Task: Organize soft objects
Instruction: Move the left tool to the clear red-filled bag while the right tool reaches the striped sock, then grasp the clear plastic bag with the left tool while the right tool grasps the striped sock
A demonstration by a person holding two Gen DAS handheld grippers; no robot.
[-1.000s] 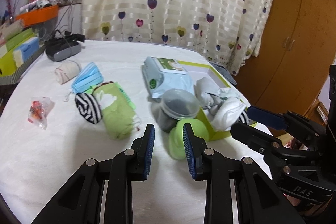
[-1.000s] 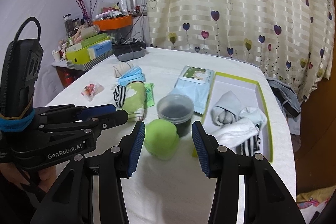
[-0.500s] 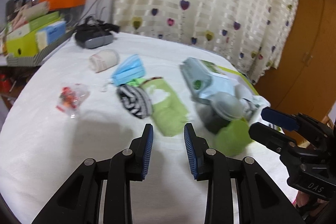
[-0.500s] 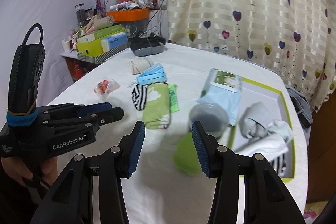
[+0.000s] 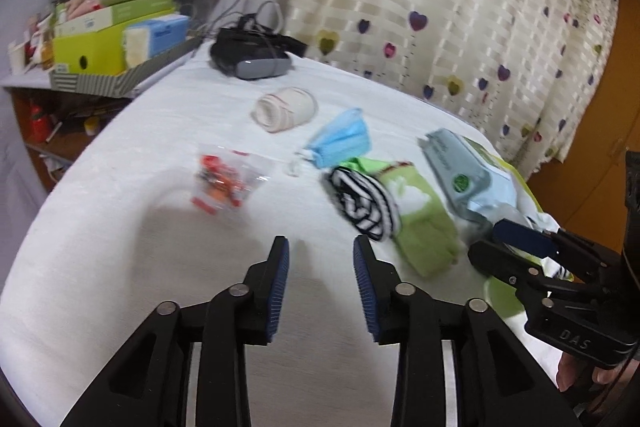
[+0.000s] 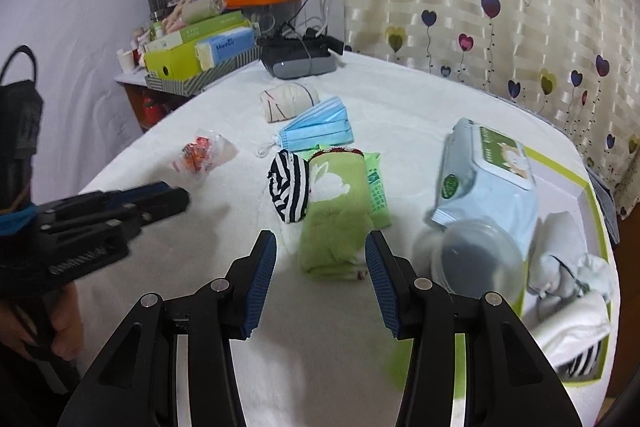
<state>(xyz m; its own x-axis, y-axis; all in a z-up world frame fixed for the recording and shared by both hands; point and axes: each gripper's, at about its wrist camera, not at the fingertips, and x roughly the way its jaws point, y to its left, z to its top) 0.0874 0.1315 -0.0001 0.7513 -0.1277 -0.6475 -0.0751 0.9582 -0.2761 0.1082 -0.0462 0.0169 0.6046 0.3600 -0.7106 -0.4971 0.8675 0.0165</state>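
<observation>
The left gripper (image 5: 320, 283) is held over a bare part of the white surface (image 5: 120, 267); its jaws are opening and nothing is seen between them. The black-and-white striped sock roll (image 5: 362, 203) is found ahead of it and a little to the right, well apart from the fingertips, and the green folded cloth (image 5: 420, 219) is laid just beside that roll, touching it. The right gripper (image 6: 320, 279) is held with its jaws apart, and nothing is gripped by it; the near end of the green folded cloth (image 6: 336, 219) is seen just ahead, between the lines of the two fingers, but no contact with the pads is shown. The striped sock roll (image 6: 288, 187) is placed at the left side of the cloth. At the right, white socks (image 6: 560, 267) are already laid in the green-edged box (image 6: 576, 183), beside the pack of wet wipes (image 6: 488, 179).
</observation>
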